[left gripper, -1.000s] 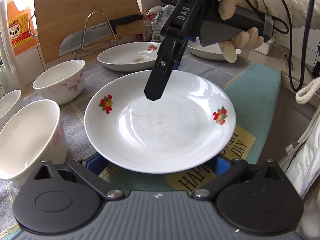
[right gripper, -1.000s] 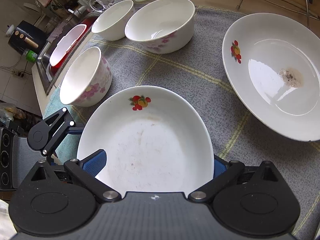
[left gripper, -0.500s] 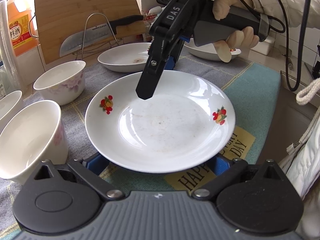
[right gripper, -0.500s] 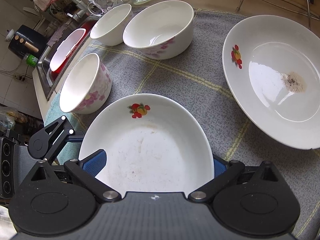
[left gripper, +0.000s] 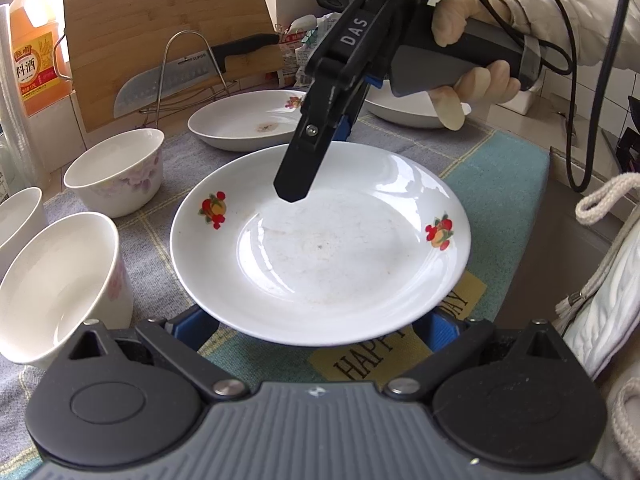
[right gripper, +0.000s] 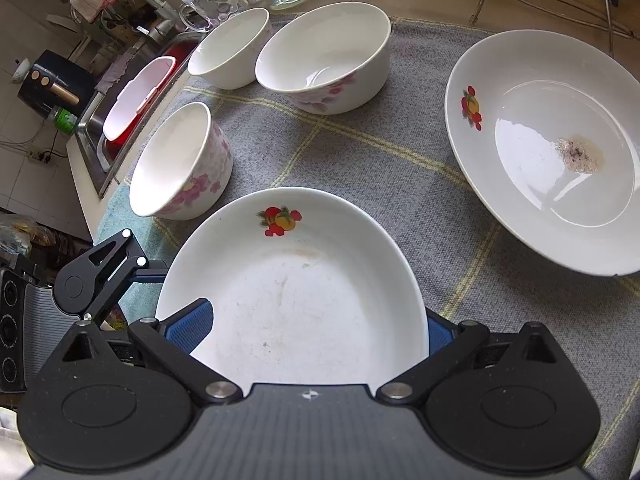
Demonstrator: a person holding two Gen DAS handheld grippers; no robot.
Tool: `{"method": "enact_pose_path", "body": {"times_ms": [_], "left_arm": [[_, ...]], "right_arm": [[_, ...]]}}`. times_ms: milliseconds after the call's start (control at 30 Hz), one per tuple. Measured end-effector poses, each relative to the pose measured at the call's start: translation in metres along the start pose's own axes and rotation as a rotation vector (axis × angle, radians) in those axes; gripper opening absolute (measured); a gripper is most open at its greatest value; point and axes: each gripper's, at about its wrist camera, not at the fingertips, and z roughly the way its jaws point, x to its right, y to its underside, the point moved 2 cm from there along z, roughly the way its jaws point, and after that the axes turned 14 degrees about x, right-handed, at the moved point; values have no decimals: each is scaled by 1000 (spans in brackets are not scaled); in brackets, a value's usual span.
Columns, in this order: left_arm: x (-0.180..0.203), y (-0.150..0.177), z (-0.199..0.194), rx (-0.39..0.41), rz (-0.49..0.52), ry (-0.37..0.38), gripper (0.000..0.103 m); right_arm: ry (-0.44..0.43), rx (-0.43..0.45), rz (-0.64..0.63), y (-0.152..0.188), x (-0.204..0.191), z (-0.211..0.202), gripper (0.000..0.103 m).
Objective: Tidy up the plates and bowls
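Note:
A white plate with fruit prints [left gripper: 320,248] is held off the grey mat between both grippers. It also shows in the right wrist view [right gripper: 296,296]. My left gripper [left gripper: 316,330] has its blue pads at the plate's near rim, one on each side. My right gripper [right gripper: 316,330] grips the far rim; its black finger [left gripper: 304,156] hangs over the plate. A second fruit-print plate with a brown stain [right gripper: 548,148] lies on the mat. Three white floral bowls [right gripper: 180,160] [right gripper: 324,56] [right gripper: 230,46] stand on the mat's left.
A third plate [left gripper: 408,108] lies behind the right gripper. A knife on a wire rack [left gripper: 188,72], a wooden cutting board [left gripper: 160,16] and an orange bottle [left gripper: 32,64] stand at the back. A sink [right gripper: 132,96] lies beyond the mat's left edge.
The plate has risen slightly and shifted with both grippers; the right gripper moved a little left and back over the plate. Bowls and other plates have not moved.

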Motion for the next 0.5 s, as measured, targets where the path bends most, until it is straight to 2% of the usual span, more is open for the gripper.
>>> {"method": "enact_pose_path", "body": {"times_ms": [500], "left_arm": [[17,-24,10,15,29,43,101]], "right_arm": [[28,56,18,10,9,-38,103]]}}
